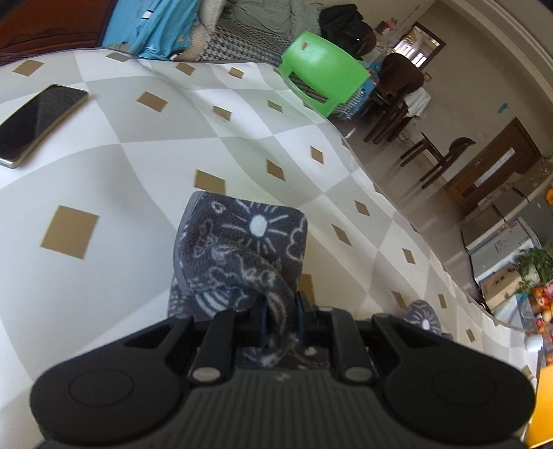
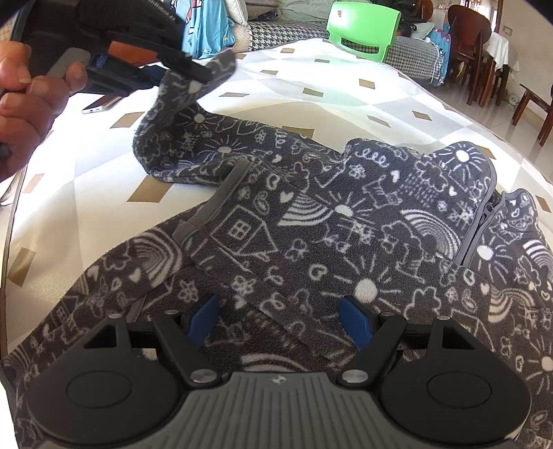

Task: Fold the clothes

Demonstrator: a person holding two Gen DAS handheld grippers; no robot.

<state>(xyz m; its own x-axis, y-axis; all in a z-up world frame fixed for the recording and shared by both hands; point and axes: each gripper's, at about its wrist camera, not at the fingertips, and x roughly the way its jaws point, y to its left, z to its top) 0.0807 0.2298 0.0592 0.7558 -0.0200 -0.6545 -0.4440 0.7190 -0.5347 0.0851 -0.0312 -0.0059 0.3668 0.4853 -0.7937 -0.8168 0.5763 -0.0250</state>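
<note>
You are working at a table (image 1: 242, 138) covered in a white-and-grey diamond cloth with tan squares. Beyond its far edge stands a bright green plastic chair (image 2: 363, 24), and behind that a houndstooth-covered sofa (image 2: 287, 31). Off to your right, dark wooden dining chairs (image 2: 473, 38) stand on a glossy pale floor (image 1: 408, 165). Daylight glares across the tabletop.

Jacket (image 2: 311, 224) lies on the table (image 2: 345, 86), phone (image 1: 38, 121) beyond it
</note>
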